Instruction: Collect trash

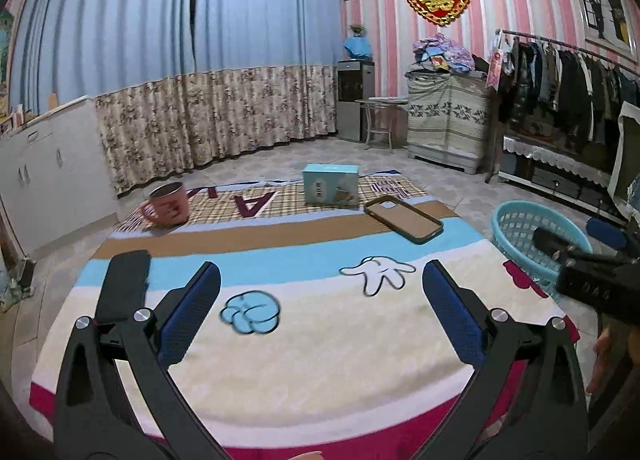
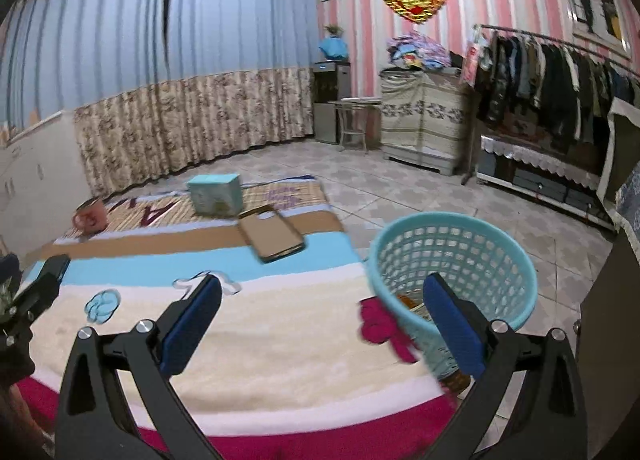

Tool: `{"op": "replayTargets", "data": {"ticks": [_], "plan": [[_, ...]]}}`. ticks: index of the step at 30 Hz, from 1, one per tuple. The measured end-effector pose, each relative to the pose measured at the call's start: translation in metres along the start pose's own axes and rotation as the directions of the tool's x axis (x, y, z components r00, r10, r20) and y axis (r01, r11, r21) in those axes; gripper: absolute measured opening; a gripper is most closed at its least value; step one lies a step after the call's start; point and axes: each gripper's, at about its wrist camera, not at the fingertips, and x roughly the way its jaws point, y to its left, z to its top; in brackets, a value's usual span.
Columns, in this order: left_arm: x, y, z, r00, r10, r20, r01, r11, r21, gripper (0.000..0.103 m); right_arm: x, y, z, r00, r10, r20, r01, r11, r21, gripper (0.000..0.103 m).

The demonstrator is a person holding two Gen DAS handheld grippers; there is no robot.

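Both the left gripper (image 1: 320, 316) and right gripper (image 2: 322, 324) hover with jaws wide open, holding nothing. Basket (image 2: 472, 256) sits beside the bench (image 1: 320, 340), some scraps inside. No loose trash visible; judged between pickups, next move needs a target.

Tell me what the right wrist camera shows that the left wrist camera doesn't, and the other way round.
Only the right wrist view looks down into the round turquoise plastic basket, where orange-brown bits lie at the bottom, just beyond the open right claw.

Only the left wrist view shows the full white cartoon glove print on the blanket, ahead of the open left claw.

Both show the striped blanket-covered table, pink metal mug, light blue cardboard box and brown phone case.
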Motion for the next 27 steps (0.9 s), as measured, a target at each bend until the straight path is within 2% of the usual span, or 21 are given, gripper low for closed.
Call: {"op": "replayTargets", "data": {"ticks": [9,12,17,19,23,27], "plan": [[-0.023,0.016,-0.021,0.998,0.062,0.008,-0.062,0.998,0.001,0.098,-0.016,0.034,-0.021,1.0,0.022,0.002,-0.022,0.997,-0.076,0.098],[-0.024,0.023,-0.025,0.998,0.063,-0.007,-0.063,0.998,-0.026,0.098,-0.021,0.037,-0.021,1.0,0.024,0.011,-0.023,0.996,-0.085,0.098],[-0.025,0.044,-0.027,0.999,0.049,-0.018,-0.051,0.989,-0.141,0.098,-0.029,0.043,-0.024,0.999,0.034,0.018,-0.032,0.994,-0.104,0.098],[-0.026,0.046,-0.026,0.999,0.053,-0.012,-0.054,0.986,-0.156,0.098,-0.035,0.046,-0.025,0.999,0.031,0.038,-0.026,0.992,-0.12,0.098],[-0.024,0.047,-0.022,0.993,0.115,0.027,-0.111,0.987,-0.118,0.098,-0.037,0.049,-0.025,0.998,0.028,0.056,-0.02,0.99,-0.138,0.098],[-0.018,0.055,-0.02,0.992,0.124,0.018,-0.121,0.984,-0.134,0.098,-0.038,0.05,-0.025,0.998,0.025,0.059,-0.016,0.99,-0.138,0.098]]}}
